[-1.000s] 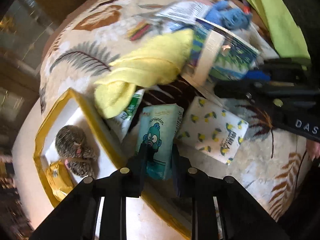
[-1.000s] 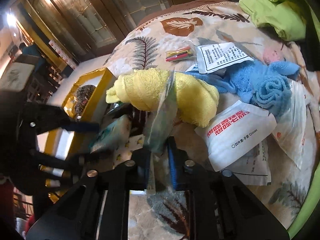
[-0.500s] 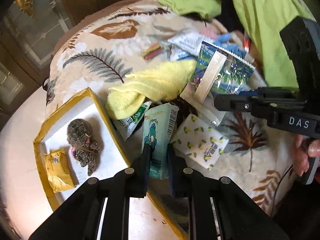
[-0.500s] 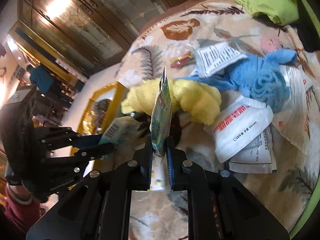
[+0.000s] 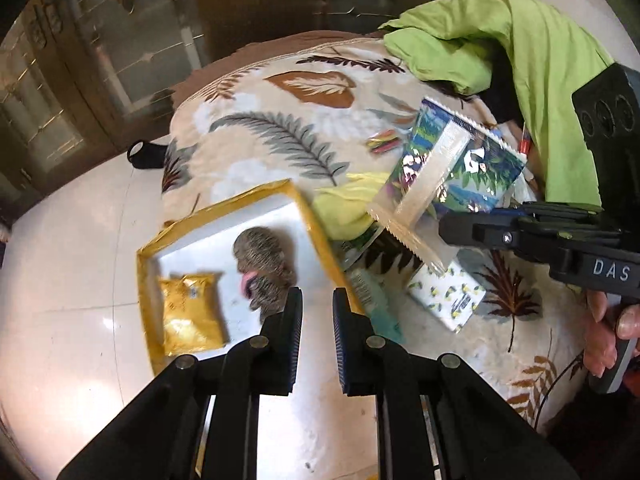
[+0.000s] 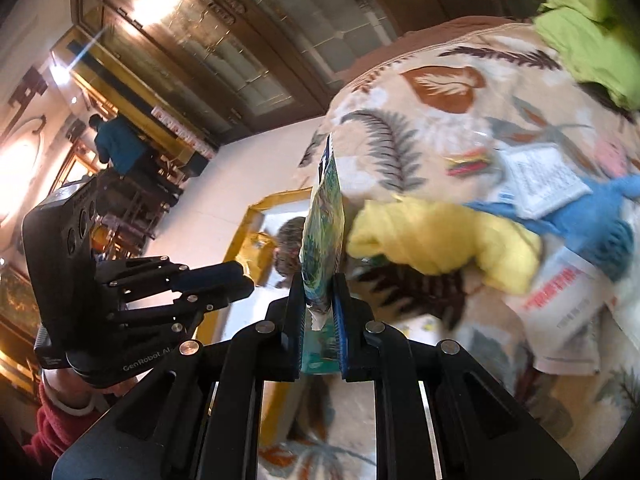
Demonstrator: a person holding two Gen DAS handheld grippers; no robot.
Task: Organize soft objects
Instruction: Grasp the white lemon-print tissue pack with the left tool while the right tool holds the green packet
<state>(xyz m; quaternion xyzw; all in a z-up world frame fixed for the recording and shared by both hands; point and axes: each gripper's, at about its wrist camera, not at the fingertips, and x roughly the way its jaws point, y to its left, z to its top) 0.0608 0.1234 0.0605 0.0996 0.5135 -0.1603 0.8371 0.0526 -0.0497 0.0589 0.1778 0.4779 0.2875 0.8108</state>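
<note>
My right gripper (image 6: 320, 312) is shut on a leaf-printed foil packet (image 6: 322, 236) and holds it upright in the air; the packet also shows in the left wrist view (image 5: 452, 172). My left gripper (image 5: 318, 320) has its jaws slightly apart and empty, hovering over the yellow-rimmed tray (image 5: 312, 224). The tray holds a furry brown toy (image 5: 264, 268) and a yellow pouch (image 5: 190, 312). A teal cartoon packet (image 5: 376, 304) lies at the tray's right edge. A yellow towel (image 6: 444, 240) and a blue towel (image 6: 600, 224) lie on the leaf-print blanket.
A lemon-print tissue pack (image 5: 448, 296), white glove packets (image 6: 560, 292), a printed white packet (image 6: 544, 184) and a small coloured bundle (image 5: 382, 145) lie on the blanket. Green cloth (image 5: 520, 48) is heaped at the back right. A black mask (image 5: 144, 154) lies on the white floor.
My left gripper let go of the teal cartoon packet and moved left over the tray. My right gripper lifted the leaf-printed packet higher.
</note>
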